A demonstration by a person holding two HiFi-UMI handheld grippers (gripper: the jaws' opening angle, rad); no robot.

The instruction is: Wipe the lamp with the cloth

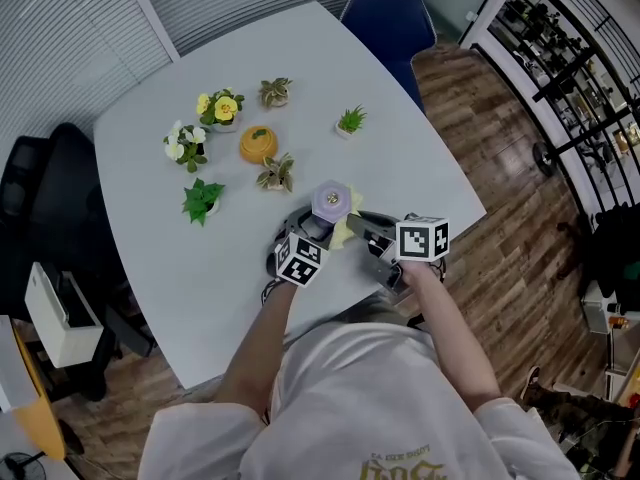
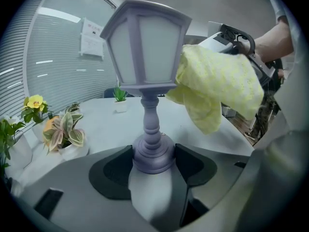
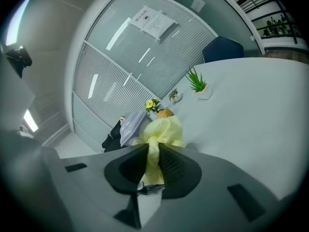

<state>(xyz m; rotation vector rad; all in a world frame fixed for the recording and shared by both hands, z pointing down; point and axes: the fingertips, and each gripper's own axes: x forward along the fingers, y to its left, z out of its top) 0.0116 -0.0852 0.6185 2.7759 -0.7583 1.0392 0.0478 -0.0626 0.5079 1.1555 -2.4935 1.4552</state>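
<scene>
**Lamp Held at the Base, Cloth Applied to the Shade**

The lamp [image 2: 145, 57] is standing upright on the white table [image 1: 200, 288], near the edge closest to the person. The left gripper [image 2: 153, 161] is gripping it. Its two dark pads are sitting wide apart against opposite sides of the round base, with the stem rising between them. Gripping at the base is leaving the whole lantern-shaped shade free for wiping. It is probably also bracing the lamp against the sideways push of the cloth.

The right gripper [image 3: 152, 153] is clamping the yellow cloth [image 2: 217, 86]. Its jaws are nearly together, and a pinched fold is running down between them. The rest of the cloth is bunching out past the jaw tips as a loose pad. This lets soft fabric, not the hard jaws, meet the lamp.

In the left gripper view, the cloth is pressing against the right side of the shade, and a loose corner is hanging down beside the stem. In the right gripper view, the cloth is hiding most of the lamp. Which panel it is covering therefore cannot be confirmed from that side.

The small potted plants [image 1: 205, 200] and an orange ornament [image 1: 259, 144] are standing well apart from the lamp, further back on the table. They are leaving clear working room around both grippers.

Judging by the contact, wiping of the shade is under way. The far panels, stem and base are likely remaining to be done.
</scene>
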